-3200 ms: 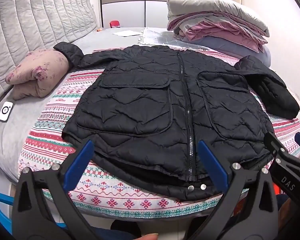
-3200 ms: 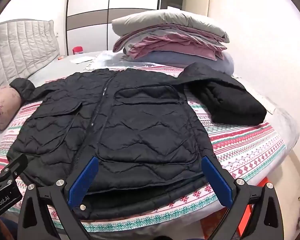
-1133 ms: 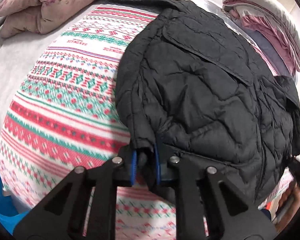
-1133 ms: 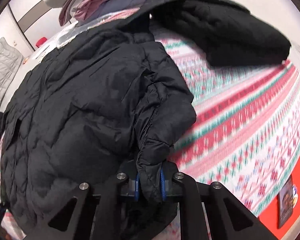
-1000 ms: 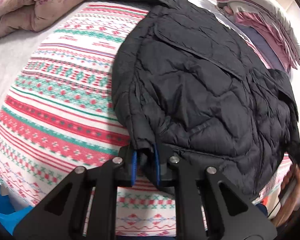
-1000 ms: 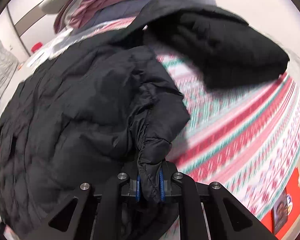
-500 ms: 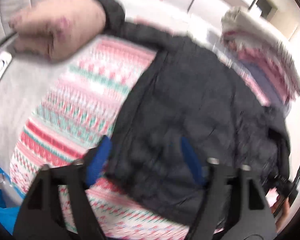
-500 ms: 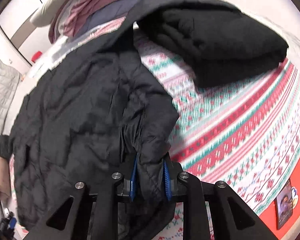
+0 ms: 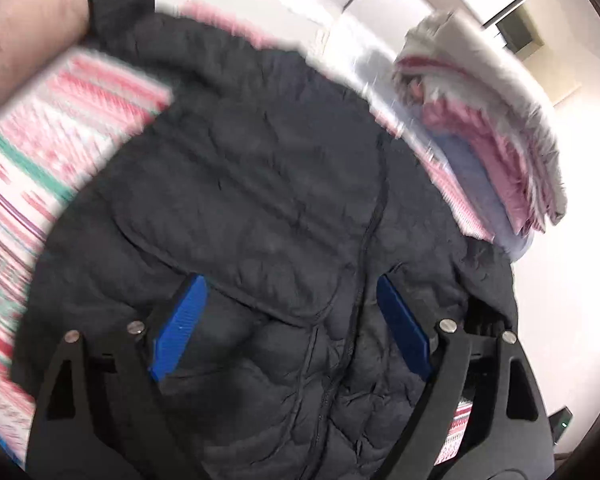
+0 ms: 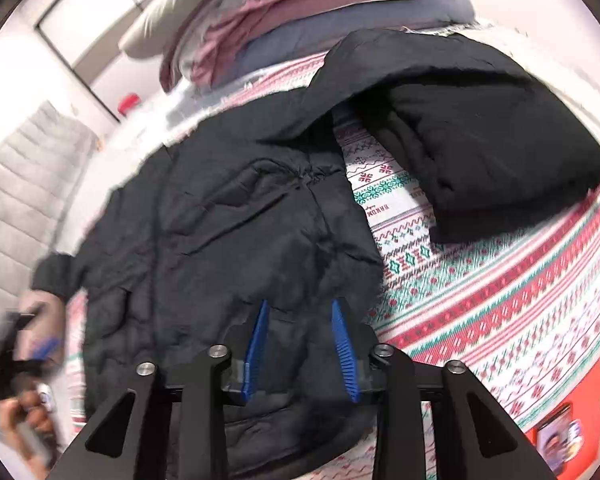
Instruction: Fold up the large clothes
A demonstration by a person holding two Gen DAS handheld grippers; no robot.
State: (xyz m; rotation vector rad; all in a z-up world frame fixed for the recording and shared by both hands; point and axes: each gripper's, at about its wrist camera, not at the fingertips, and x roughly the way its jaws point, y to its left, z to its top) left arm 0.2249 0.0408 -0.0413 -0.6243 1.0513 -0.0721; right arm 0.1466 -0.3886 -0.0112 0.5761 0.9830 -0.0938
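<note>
A black quilted jacket (image 9: 268,184) lies front up on the patterned bed cover, its hem folded up over the body. My left gripper (image 9: 292,308) hovers open above the folded lower part, holding nothing. In the right wrist view the jacket (image 10: 228,216) fills the middle, and its right sleeve (image 10: 472,132) lies spread out to the right. My right gripper (image 10: 300,324) is open just above the folded hem, jaws apart and empty. The left sleeve (image 9: 112,12) stretches to the far left by a pillow.
A red, green and white patterned cover (image 10: 500,292) spreads over the bed. A stack of folded pink and grey bedding (image 9: 488,120) stands at the far right. A pink pillow (image 9: 24,40) lies at the far left. The padded headboard (image 10: 16,200) is behind.
Both grippers held the jacket's hem corners a second ago and carried them up over the body. Both have since let go and opened; the hem now lies folded over.
</note>
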